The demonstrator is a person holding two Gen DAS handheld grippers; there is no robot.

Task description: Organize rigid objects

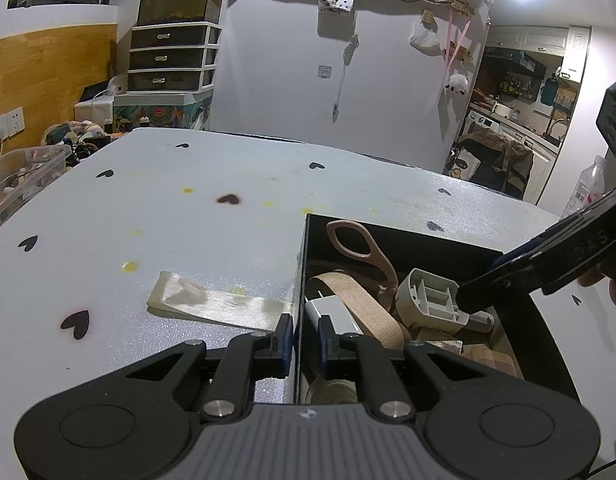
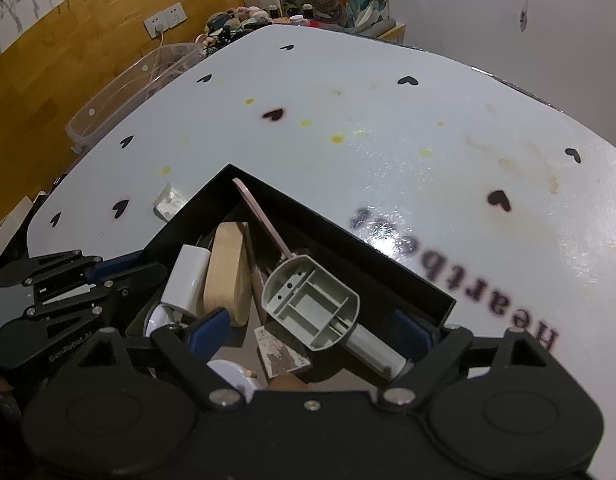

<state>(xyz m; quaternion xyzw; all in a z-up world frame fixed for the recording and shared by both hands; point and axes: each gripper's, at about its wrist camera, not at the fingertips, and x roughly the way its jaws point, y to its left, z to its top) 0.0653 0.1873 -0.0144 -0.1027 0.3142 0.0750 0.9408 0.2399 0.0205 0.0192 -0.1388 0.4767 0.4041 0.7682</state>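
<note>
A black box (image 1: 408, 238) (image 2: 368, 264) stands on the white table, and my left gripper (image 1: 305, 338) (image 2: 124, 272) is shut on its left wall, one pad inside and one outside. Inside lie pink scissors (image 1: 382, 264) (image 2: 264, 220), a tan tape roll (image 1: 360, 300) (image 2: 226, 272), a white adapter (image 1: 332, 308) (image 2: 190, 276) and a grey ribbed plastic piece (image 1: 428, 296) (image 2: 308, 304) on a white cylinder. My right gripper (image 1: 484, 280) (image 2: 314, 326) hangs over the box, open wide. The grey piece lies between its fingers, and neither pad presses on it.
The white table (image 1: 188, 220) (image 2: 388, 120) has black heart prints and yellow stains. A strip of clear tape (image 1: 212, 304) (image 2: 168, 202) lies just left of the box. A clear plastic bin (image 1: 24, 176) (image 2: 120, 100) sits beyond the table's left edge, a water bottle (image 1: 588, 192) at the right.
</note>
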